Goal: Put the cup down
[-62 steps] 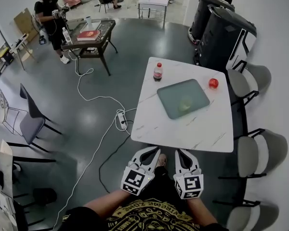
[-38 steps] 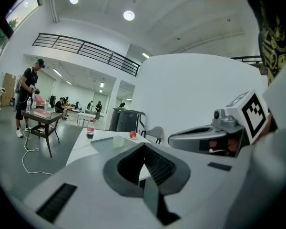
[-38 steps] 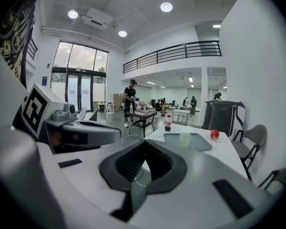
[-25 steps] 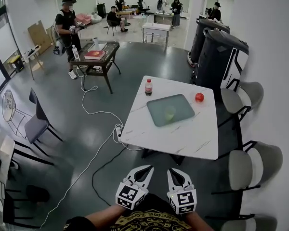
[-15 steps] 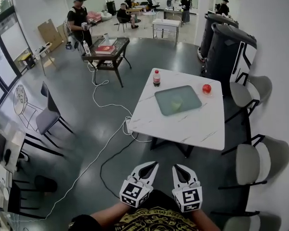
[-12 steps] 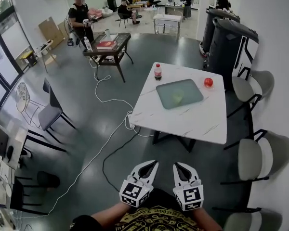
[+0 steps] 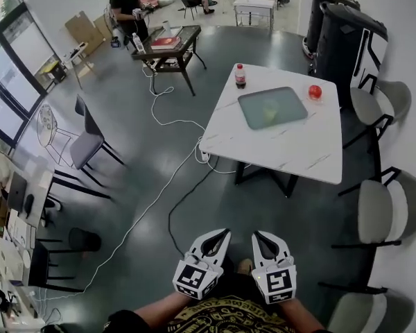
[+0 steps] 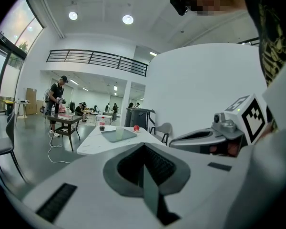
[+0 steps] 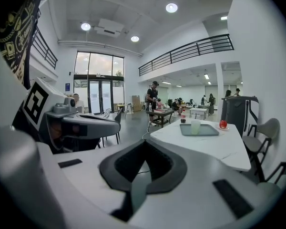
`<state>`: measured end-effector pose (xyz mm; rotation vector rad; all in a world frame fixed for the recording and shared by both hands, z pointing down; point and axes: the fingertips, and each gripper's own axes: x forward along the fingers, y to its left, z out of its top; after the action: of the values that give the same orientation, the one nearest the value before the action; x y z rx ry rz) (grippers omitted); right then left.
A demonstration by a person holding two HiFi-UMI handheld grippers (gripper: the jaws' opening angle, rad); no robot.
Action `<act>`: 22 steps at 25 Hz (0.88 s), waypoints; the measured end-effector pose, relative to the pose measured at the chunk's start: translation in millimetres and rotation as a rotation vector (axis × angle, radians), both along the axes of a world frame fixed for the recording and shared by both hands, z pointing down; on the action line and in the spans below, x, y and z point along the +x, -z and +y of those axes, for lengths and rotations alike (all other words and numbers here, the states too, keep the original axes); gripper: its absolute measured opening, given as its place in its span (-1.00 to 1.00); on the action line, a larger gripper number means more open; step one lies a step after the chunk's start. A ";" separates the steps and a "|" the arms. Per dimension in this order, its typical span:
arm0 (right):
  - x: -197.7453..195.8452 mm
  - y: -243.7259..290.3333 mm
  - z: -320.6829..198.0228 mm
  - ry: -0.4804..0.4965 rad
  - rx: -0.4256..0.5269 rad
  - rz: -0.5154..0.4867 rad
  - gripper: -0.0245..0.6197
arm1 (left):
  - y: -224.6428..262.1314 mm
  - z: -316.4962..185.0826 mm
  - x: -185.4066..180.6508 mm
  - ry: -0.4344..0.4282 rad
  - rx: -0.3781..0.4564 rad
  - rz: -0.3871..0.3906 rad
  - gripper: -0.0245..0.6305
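A pale translucent cup (image 7: 270, 108) stands upright on a grey-green tray (image 7: 291, 103) on the white marble table (image 7: 291, 151), far ahead of me. Both grippers hang close to my body over the dark floor, well short of the table. My left gripper (image 7: 223, 232) is shut and holds nothing. My right gripper (image 7: 258, 234) is also shut and holds nothing. The right gripper view shows the cup (image 9: 195, 126) on the tray (image 9: 205, 130) beyond the meeting jaws of my right gripper (image 9: 144, 146). In the left gripper view my left gripper (image 8: 144, 148) points toward the table (image 8: 93, 144).
A cola bottle (image 7: 240, 75) and a red apple (image 7: 315, 91) stand beside the tray. Grey chairs (image 7: 378, 210) line the table's right side. A white cable (image 7: 159, 193) runs across the floor. A dark coffee table (image 7: 170, 47) and a standing person (image 7: 128, 5) are far left.
The table with the cup has shifted farther away and up to the right in the head view. Both grippers stay shut and empty near my body.
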<state>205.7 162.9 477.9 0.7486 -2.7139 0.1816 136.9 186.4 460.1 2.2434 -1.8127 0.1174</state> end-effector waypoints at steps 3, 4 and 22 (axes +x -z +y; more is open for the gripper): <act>4.7 -6.0 12.5 0.003 0.007 0.002 -0.90 | -1.4 4.7 7.3 -0.011 0.007 -0.003 -0.94; 7.1 -8.6 14.9 0.000 0.009 0.003 -0.91 | -3.0 5.7 10.1 -0.017 0.006 -0.004 -0.94; 28.2 -12.5 21.9 -0.021 0.007 0.006 -0.91 | -8.0 13.1 31.4 -0.048 -0.002 -0.010 -0.94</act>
<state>233.9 184.8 490.4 0.7786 -2.7035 0.1740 168.4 199.6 468.1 2.2894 -1.7630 0.1397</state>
